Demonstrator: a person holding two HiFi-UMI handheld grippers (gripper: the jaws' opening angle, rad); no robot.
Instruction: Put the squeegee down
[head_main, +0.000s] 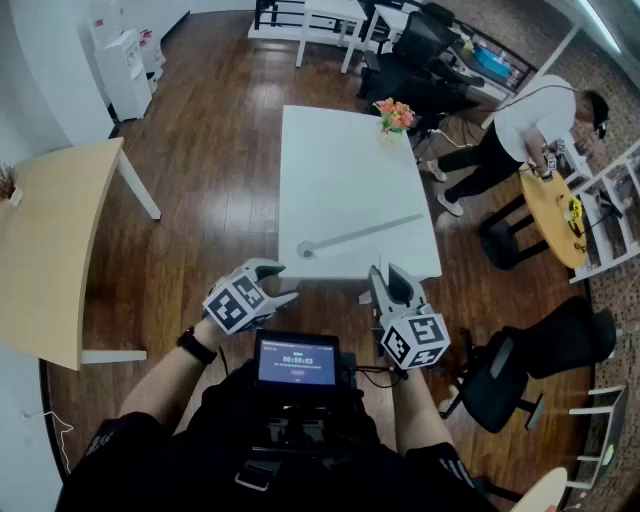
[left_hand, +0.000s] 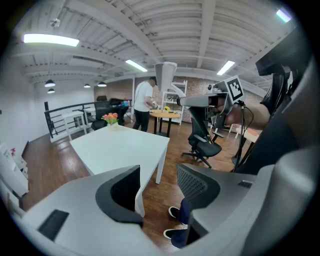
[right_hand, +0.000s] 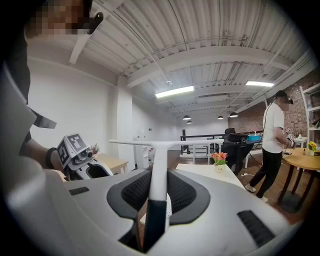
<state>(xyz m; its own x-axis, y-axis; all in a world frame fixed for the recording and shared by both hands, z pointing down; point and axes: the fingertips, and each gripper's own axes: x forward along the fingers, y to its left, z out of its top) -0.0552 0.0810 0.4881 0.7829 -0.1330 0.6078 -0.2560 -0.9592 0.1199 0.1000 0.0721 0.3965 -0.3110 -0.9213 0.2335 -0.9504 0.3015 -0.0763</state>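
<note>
Right hand-held gripper clamps the squeegee by its handle, long axis running forward (crossbar farthest) over the near edge of the worktop. Left hand-held gripper, jaws apart, holds nothing.

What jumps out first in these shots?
A white T-shaped squeegee juts from the right gripper, which is clamped on its handle just short of the white square table. The left gripper is open with nothing between its jaws. A small pot of orange and pink flowers sits at the table's far edge, and a person in a white shirt stands off to the right.
</note>
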